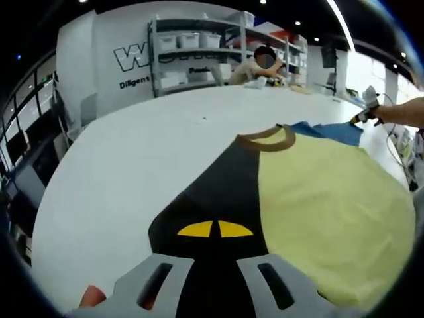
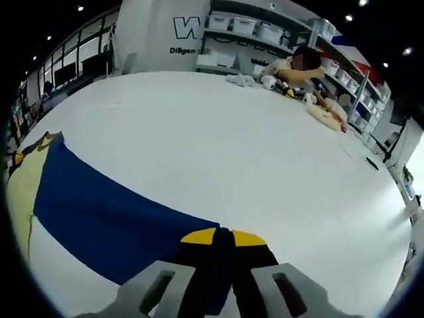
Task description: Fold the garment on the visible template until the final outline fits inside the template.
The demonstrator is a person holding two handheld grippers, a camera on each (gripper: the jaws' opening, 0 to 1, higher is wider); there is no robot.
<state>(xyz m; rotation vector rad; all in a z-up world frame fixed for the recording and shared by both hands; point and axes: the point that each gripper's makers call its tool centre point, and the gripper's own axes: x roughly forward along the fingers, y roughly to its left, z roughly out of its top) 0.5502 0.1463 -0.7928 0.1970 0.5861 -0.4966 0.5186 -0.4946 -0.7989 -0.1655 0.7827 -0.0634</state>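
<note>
Now left tool pinches garment black part; right tool clamps blue sleeve; white table.

Large outlined white "W" on the grey back wall, cut off by the shelf; beneath it, small dark lettering starting "Diligent". Same wall sign in the right gripper view: "W" and "Dilige", the rest hidden by shelving. Nothing else legible.
</note>
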